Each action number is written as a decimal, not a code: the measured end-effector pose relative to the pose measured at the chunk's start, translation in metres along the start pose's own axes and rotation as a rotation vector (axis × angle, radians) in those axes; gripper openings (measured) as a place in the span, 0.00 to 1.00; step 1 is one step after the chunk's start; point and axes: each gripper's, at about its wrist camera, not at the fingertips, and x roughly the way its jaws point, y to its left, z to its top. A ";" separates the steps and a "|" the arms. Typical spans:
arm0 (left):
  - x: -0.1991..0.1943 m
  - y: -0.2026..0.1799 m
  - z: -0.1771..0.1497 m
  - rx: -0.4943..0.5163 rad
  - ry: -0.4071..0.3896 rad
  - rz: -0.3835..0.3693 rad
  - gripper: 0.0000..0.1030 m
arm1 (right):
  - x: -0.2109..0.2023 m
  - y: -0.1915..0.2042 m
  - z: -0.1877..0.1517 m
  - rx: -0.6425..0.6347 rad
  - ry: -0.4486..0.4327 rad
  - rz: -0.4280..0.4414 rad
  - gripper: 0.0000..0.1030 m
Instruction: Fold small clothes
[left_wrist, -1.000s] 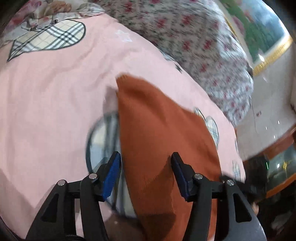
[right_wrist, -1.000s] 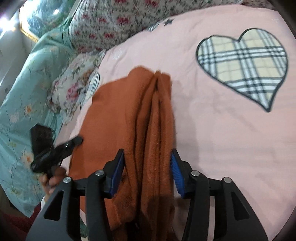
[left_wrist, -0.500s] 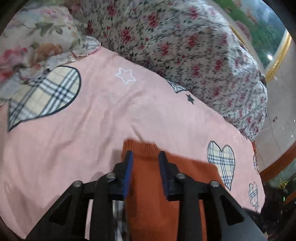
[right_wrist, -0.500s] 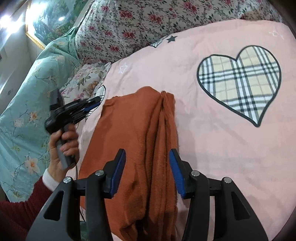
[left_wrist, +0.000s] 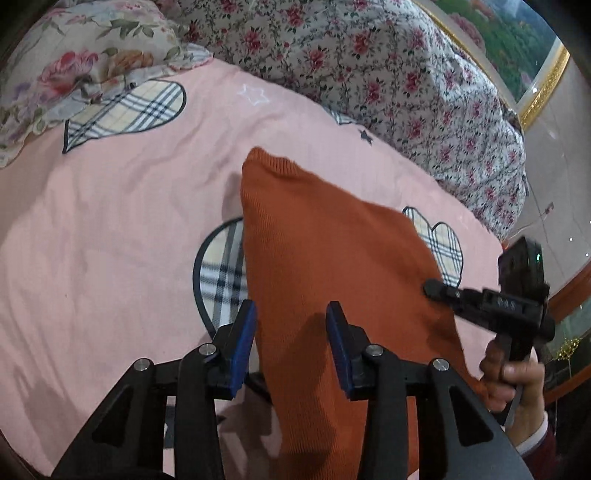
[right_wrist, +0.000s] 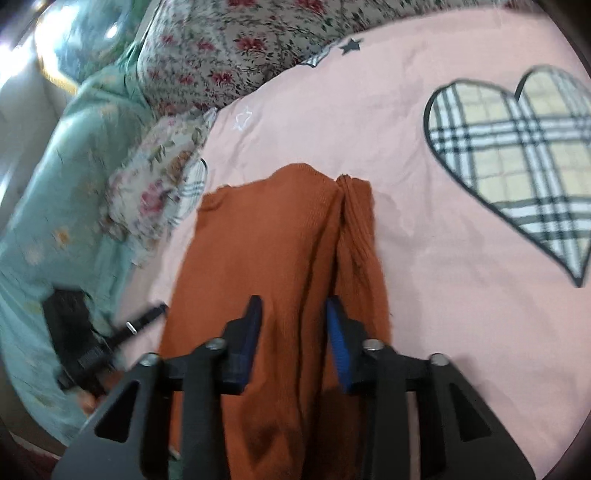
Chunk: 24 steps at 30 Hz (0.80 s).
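Note:
A rust-orange knitted garment (left_wrist: 332, 280) lies folded lengthwise on the pink bedspread (left_wrist: 110, 229). My left gripper (left_wrist: 291, 343) is open, its blue pads astride the garment's near left edge, holding nothing. In the right wrist view the garment (right_wrist: 266, 251) shows bunched folds along its right side. My right gripper (right_wrist: 293, 339) is open over those folds, with cloth between the pads but not clamped. It also shows in the left wrist view (left_wrist: 480, 299) at the garment's right edge. My left gripper also shows in the right wrist view (right_wrist: 110, 332).
The pink bedspread carries plaid heart patches (right_wrist: 517, 155). A floral quilt (left_wrist: 388, 81) is heaped at the back, a floral pillow (left_wrist: 74, 70) at far left. A teal floral cover (right_wrist: 55, 177) lies beyond the bed edge.
My left gripper was closed on the garment's corner half a second ago; now it has opened and sits lower over the garment. My right gripper stayed open and moved slightly forward.

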 end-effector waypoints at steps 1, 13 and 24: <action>0.000 0.000 -0.001 0.001 0.003 -0.002 0.38 | 0.000 0.003 0.003 -0.014 0.003 -0.016 0.11; 0.010 -0.013 -0.018 0.048 0.058 0.060 0.41 | -0.015 -0.002 -0.007 -0.064 -0.058 -0.144 0.09; 0.005 -0.013 -0.032 0.054 0.069 0.093 0.49 | -0.017 -0.008 -0.009 -0.021 -0.078 -0.184 0.12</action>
